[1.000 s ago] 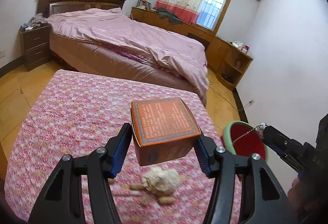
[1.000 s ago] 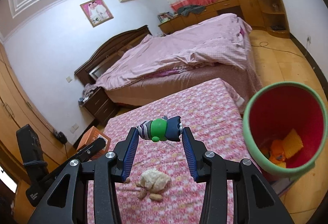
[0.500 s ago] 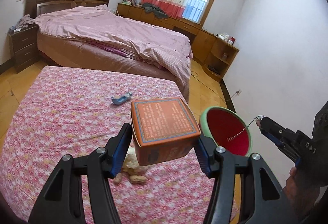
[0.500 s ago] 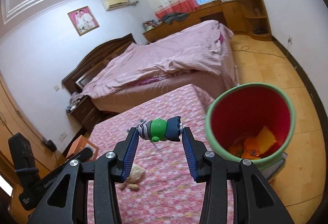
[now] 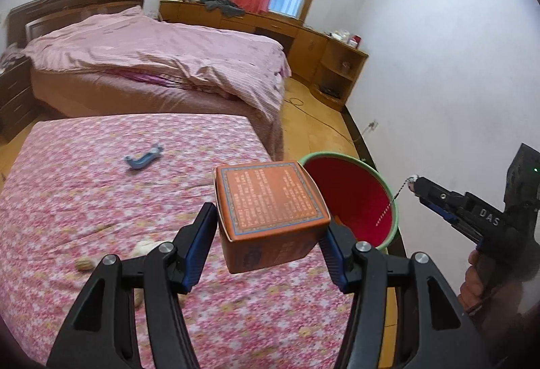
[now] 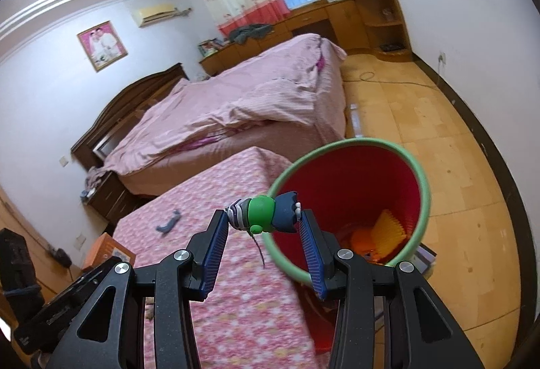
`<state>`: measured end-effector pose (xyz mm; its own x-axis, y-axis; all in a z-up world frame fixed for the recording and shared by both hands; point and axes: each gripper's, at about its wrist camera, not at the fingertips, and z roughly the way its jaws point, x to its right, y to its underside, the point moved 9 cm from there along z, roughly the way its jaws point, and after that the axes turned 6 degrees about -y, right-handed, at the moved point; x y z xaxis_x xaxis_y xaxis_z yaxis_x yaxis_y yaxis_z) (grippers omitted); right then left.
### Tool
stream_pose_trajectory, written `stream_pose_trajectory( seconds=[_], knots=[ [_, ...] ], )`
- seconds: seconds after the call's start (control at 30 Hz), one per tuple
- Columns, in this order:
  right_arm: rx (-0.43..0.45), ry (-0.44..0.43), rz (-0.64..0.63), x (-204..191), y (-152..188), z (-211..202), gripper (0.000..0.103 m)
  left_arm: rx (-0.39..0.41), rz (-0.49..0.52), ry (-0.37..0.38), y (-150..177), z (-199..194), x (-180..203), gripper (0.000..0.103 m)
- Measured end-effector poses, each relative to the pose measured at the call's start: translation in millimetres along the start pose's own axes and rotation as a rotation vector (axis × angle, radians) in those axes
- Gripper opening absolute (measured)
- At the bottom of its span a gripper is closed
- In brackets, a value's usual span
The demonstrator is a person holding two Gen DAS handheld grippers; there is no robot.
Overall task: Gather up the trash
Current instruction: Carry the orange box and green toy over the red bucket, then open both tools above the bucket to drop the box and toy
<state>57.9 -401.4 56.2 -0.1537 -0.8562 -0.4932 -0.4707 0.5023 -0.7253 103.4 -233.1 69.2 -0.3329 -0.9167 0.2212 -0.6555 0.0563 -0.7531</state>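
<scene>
Trash was held in both grippers at this moment. The left gripper (image 5: 270,230) was clamped on an orange box (image 5: 271,212); both blue pads (image 5: 199,244) pressed its sides, and the box hung in the air above the flowered pink cover (image 5: 101,200), close to the edge where the bin stood. The printed top of the box faced up and was tilted a little toward the camera.

The right gripper (image 6: 265,229) was closed on a small toy figure (image 6: 265,210), green in the middle with a striped end and a dark blue end. The figure lay sideways between the pads, and a thin dark cord hung from it. In the right wrist view it was in front of the near rim of the red bin (image 6: 351,187), which had a green rim and stood on the wooden floor (image 6: 455,133) just beside the covered surface. Some orange and yellow things (image 6: 381,234) lay at the bottom of the bin.

On the cover, a small blue object (image 5: 143,160) lay well apart from the grippers. A pale crumpled lump (image 5: 145,247) and a peanut-like piece (image 5: 84,264) lay near the left finger of the left gripper. Behind all this stood a big bed (image 5: 152,65) with a pink quilt.
</scene>
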Motion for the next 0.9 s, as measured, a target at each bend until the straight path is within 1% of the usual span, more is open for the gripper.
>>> stream_pose_trajectory(
  seconds=[0.23, 0.47, 0.67, 0.8, 0.9],
  knots=[
    [-0.003, 0.027, 0.046, 37.6, -1.6, 10.0, 0.044, -0.035, 0.071, 0.044, -0.6, 36.1, 47.1, 0.059],
    [-0.034, 0.055, 0.099, 75.5, 0.1, 27.7, 0.044, -0.097, 0.140, 0.082, 7.6, 84.2, 91.3, 0.059],
    [-0.061, 0.071, 0.142, 97.9, 6.0, 40.7, 0.045, -0.147, 0.165, 0.103, 16.0, 117.8, 109.0, 0.059],
    [-0.075, 0.081, 0.164, 104.7, 10.0, 47.6, 0.046, -0.163, 0.177, 0.113, 18.9, 131.5, 117.1, 0.060],
    [-0.092, 0.088, 0.175, 108.5, 12.2, 52.8, 0.047, -0.156, 0.204, 0.078, 18.2, 140.6, 116.1, 0.060]
  ],
)
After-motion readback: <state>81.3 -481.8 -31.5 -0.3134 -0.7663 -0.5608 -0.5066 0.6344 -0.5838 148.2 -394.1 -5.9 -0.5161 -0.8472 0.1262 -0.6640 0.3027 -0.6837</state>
